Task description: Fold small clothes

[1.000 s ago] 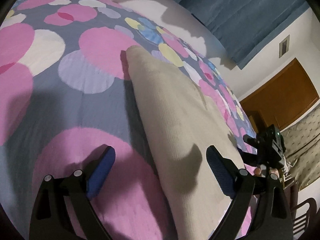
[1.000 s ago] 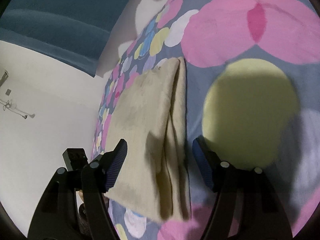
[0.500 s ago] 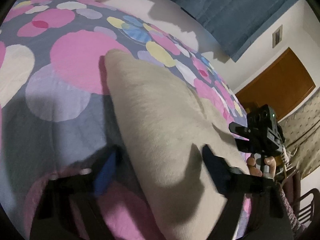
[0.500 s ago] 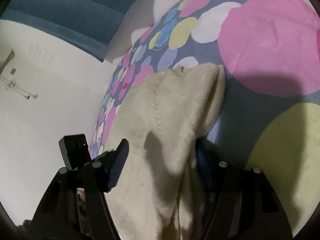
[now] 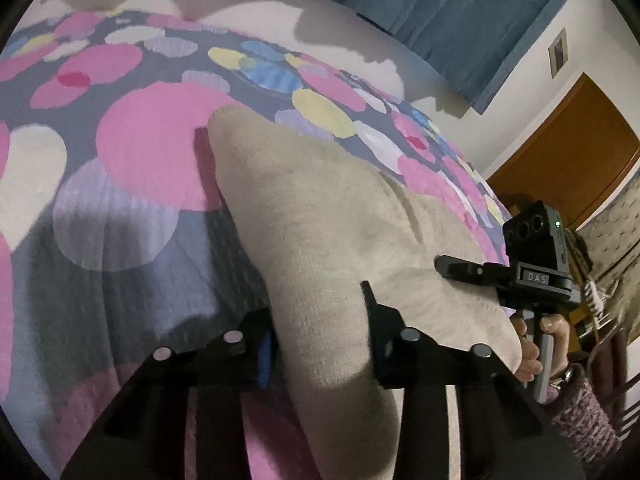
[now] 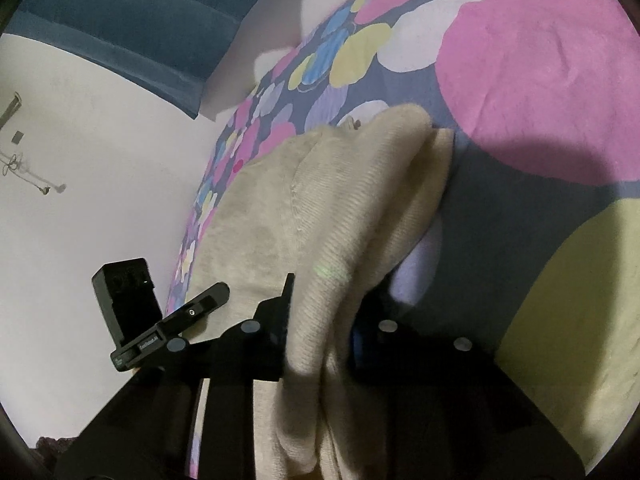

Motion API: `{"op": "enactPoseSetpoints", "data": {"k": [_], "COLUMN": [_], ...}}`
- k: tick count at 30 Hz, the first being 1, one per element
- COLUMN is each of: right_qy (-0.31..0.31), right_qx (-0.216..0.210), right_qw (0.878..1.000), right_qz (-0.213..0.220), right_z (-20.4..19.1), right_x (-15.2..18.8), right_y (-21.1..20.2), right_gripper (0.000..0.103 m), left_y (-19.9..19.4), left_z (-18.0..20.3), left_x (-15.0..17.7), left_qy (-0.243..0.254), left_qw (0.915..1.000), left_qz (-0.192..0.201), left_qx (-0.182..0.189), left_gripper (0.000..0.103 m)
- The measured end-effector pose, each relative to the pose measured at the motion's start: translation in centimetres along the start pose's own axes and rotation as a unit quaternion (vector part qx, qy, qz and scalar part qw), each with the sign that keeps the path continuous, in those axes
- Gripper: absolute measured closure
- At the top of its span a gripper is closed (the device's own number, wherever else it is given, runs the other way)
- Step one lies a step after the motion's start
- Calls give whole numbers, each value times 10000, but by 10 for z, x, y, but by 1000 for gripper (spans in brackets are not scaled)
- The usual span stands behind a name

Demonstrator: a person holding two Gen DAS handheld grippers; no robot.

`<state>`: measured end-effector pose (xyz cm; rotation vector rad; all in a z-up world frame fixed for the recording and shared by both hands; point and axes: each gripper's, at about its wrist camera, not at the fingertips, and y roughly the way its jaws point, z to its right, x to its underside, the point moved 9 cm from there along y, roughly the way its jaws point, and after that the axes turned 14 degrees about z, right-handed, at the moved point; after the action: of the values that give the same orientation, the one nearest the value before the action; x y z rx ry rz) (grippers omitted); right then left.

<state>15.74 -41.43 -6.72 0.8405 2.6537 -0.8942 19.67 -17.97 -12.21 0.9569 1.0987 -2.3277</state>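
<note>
A beige knit garment (image 5: 320, 224) lies folded lengthwise on a bedspread with coloured circles (image 5: 152, 148). My left gripper (image 5: 320, 340) is shut on one end of the garment, the cloth bunched between its fingers. My right gripper (image 6: 320, 328) is shut on the other end of the garment (image 6: 340, 208), with layered folds between its fingers. The right gripper also shows in the left wrist view (image 5: 532, 272), held by a hand. The left gripper shows in the right wrist view (image 6: 160, 320).
A blue curtain (image 5: 460, 12) hangs behind the bed. A brown wooden door (image 5: 568, 152) and a chair (image 5: 608, 380) stand at the right in the left wrist view. A white wall (image 6: 80, 180) is at the left in the right wrist view.
Both grippers have moved in onto the garment's ends and closed from open to shut on the cloth. The garment's ends are now bunched and raised a little.
</note>
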Motion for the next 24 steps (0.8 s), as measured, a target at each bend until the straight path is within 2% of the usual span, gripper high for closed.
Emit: {"op": "enactPoseSetpoints", "data": {"k": [3,7,14,20,24], "right_qy": [-26,-110,-205,-189,-22], "right_qx": [24,-24,-234,-590,-516], "right_qw": [10000,9997,9994,9981,9983], "right_qz": [88,202,153,-36,-263], "right_z": [-4,-17,-46,-77,-73], "right_x": [1,-2,-1,12,28], "right_y": [0,0,17,50,77], "right_gripper": [83,84,84,84,84], "left_y": [-4,-11,-37,-75,-80], "left_z": [5,4,-8,-42,-78], "left_x": [-4,-11,-29,-37,-22], "left_qy": [175,142,156,93,-188], "left_qw": [9998,9998,9988,9969,9965], "left_qz": [93,153,373,561,400], "left_qx": [-66,-49,-263,-544,-714], "left_gripper": [72,74,75,75,75]}}
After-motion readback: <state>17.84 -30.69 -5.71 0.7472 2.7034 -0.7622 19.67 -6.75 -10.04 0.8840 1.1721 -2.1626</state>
